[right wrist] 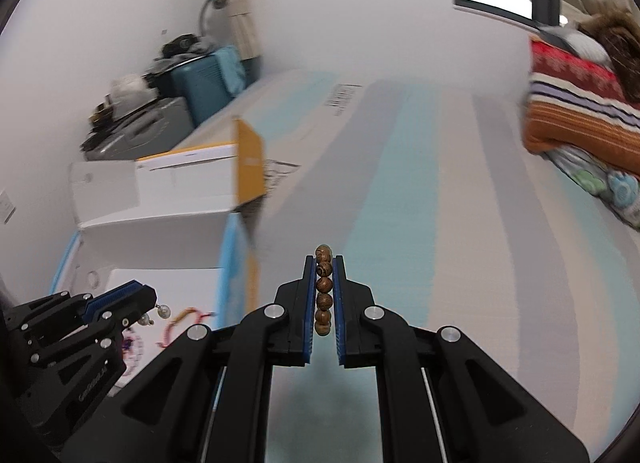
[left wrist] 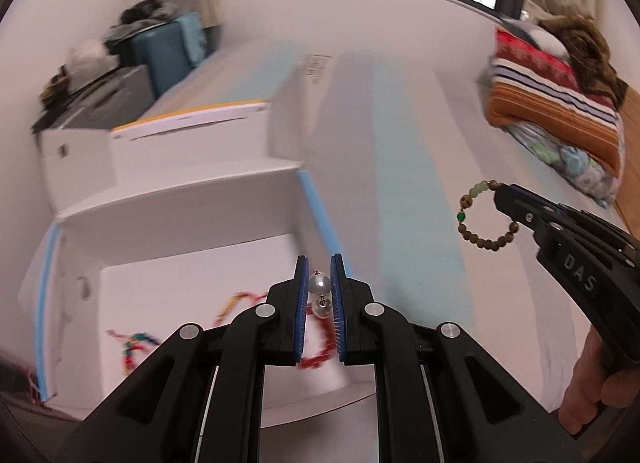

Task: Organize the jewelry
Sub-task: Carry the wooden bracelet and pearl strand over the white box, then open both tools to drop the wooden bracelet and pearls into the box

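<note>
Pearl was what my left gripper (left wrist: 320, 283) held: a white round pearl earring (left wrist: 319, 284) with a small metal post, pinched between narrow blue pads near their tips, a second clear bead (left wrist: 321, 309) dangling just below it. It looked light, hard and slick, so I judged a squeeze across the widest part safest; the thin post would likely bend or slip out. My right gripper (right wrist: 324, 291) was closed on a brown wooden bead bracelet (right wrist: 323, 289), several grained beads lined up between the pads. From the left wrist view the rest of the loop (left wrist: 478, 219), with pale green and dark green beads, hung free beyond the tip. I judged it light but floppy, strung on cord, best taken across two or three beads. Both pieces were in the air above the open white cardboard box (left wrist: 180, 219), where red and multicoloured woven bracelets (left wrist: 240, 303) lay on the bottom.
</note>
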`<state>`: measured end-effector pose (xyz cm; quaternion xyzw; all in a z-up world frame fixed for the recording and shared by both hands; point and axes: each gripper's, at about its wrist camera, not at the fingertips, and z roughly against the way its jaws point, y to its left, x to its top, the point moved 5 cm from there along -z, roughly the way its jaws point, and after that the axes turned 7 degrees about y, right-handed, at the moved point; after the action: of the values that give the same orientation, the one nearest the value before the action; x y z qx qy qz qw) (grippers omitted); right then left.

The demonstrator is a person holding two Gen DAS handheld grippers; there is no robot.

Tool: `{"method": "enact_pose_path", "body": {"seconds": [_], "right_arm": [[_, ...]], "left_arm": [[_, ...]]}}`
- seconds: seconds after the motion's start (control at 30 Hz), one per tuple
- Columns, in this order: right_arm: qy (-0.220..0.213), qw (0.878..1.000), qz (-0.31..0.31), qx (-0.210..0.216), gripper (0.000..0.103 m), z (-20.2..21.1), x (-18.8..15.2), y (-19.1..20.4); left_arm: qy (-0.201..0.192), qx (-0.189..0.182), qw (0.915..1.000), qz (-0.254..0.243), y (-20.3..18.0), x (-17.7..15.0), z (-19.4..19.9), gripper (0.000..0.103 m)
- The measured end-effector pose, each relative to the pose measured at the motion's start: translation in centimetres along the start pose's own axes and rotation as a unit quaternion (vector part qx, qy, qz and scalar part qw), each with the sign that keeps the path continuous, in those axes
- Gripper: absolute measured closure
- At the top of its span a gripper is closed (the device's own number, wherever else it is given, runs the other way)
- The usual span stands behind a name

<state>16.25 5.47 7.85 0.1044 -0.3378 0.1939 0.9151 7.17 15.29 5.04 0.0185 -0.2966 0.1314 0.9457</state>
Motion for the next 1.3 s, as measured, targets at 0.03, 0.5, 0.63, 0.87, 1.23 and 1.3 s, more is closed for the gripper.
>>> {"method": "enact_pose_path", "body": {"seconds": [0.03, 0.5, 0.63, 0.87, 1.23, 1.3], "right_arm": [[0.0, 1.0, 0.006, 0.004, 0.096, 0.0, -0.1, 1.0], [0.048, 0.996, 0.065, 0.047, 0.096, -4.1, -2.5, 12.8], [0.07, 0.994, 0.069, 0.045, 0.096, -6.1, -3.5, 14.0], [0.092, 0.993, 0.068, 0.041, 0.096, -8.1, -4.5, 14.4], [0.103, 0.992, 0.065, 0.036, 0.086, -9.0, -5.2, 14.6], [0.094, 0.993, 0.06, 0.037, 0.068, -8.4, -5.2, 14.5]], "left_arm": [[0.001, 0.005, 1.0, 0.006, 1.2, -0.2, 0.2, 0.092], [0.039, 0.063, 0.9949, 0.07, 12.5, -4.3, -0.9, 0.092], [0.046, 0.067, 0.9938, 0.076, 14.0, -5.1, -1.5, 0.092], [0.062, 0.07, 0.9919, 0.086, 15.6, -6.1, -3.0, 0.092], [0.074, 0.076, 0.9901, 0.092, 16.0, -6.7, -4.0, 0.089], [0.064, 0.086, 0.9899, 0.092, 16.1, -6.7, -3.2, 0.086]]}}
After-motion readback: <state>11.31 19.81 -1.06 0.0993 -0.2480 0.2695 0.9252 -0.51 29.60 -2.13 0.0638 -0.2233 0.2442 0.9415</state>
